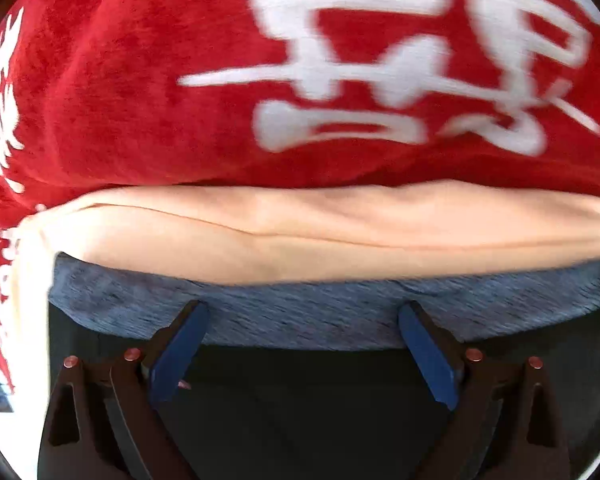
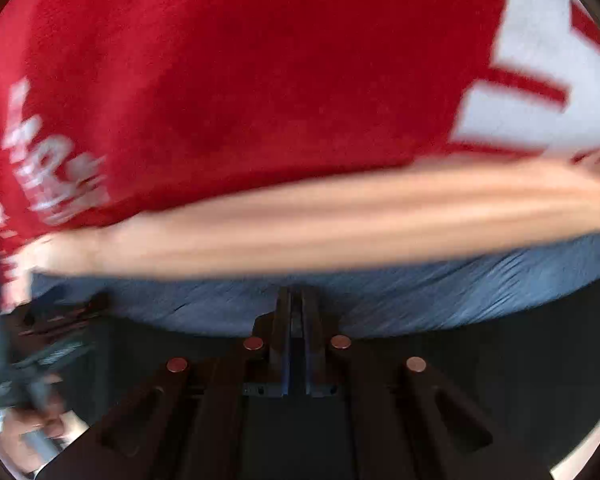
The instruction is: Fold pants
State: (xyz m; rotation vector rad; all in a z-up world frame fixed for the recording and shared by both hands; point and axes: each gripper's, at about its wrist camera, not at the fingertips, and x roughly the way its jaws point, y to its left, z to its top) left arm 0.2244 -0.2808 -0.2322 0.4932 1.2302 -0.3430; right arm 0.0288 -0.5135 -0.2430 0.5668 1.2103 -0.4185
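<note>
Left wrist view: the left gripper stands spread wide, grasping nothing, over the pants (peach cloth with a blue-grey band), which lie on a red blanket with white lettering.

Right wrist view: the right gripper is clenched at the blue-grey band's near edge; blur hides whether cloth is pinched.

Red, peach, blue and black fabrics in two close views

A red blanket bears blurred white lettering; peach fabric meets a heathered blue-grey band above black cloth. The left gripper has blue pads on dark arms with copper-coloured rivets.
</note>
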